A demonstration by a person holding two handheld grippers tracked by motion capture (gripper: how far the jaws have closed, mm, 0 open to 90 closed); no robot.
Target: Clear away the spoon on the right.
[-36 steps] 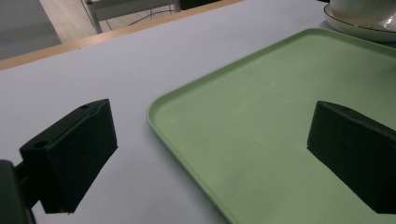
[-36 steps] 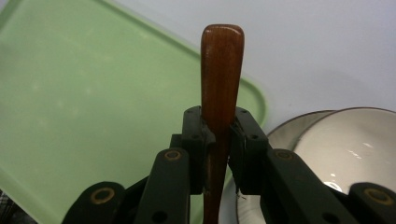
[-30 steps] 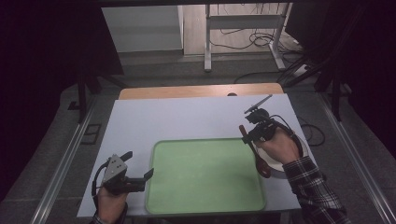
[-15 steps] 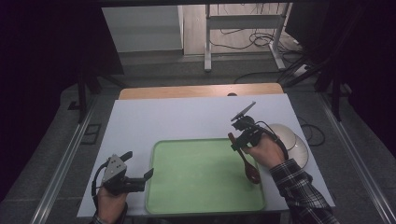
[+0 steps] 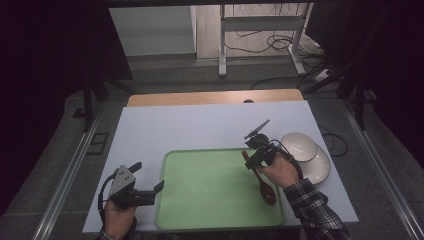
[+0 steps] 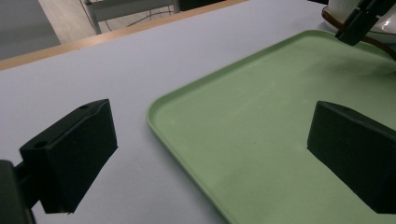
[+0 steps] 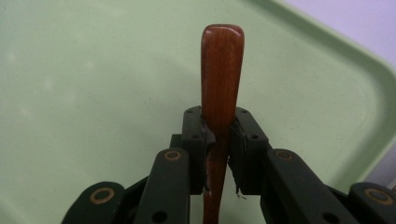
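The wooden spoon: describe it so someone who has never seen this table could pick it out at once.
Start at the green tray in the middle of the white table and go to its right edge. There the right gripper is shut on a dark brown wooden spoon, its bowl toward the tray's near right corner. It is the one slender brown thing; the white dishes beside it are round and pale.

Green tray (image 5: 210,190): broad bare floor, open to passage. Obstacles: wooden spoon (image 5: 262,182) along its right edge, and 2 white bowls (image 5: 305,152) just beyond it. White tabletop (image 5: 190,127) behind the tray lies open.
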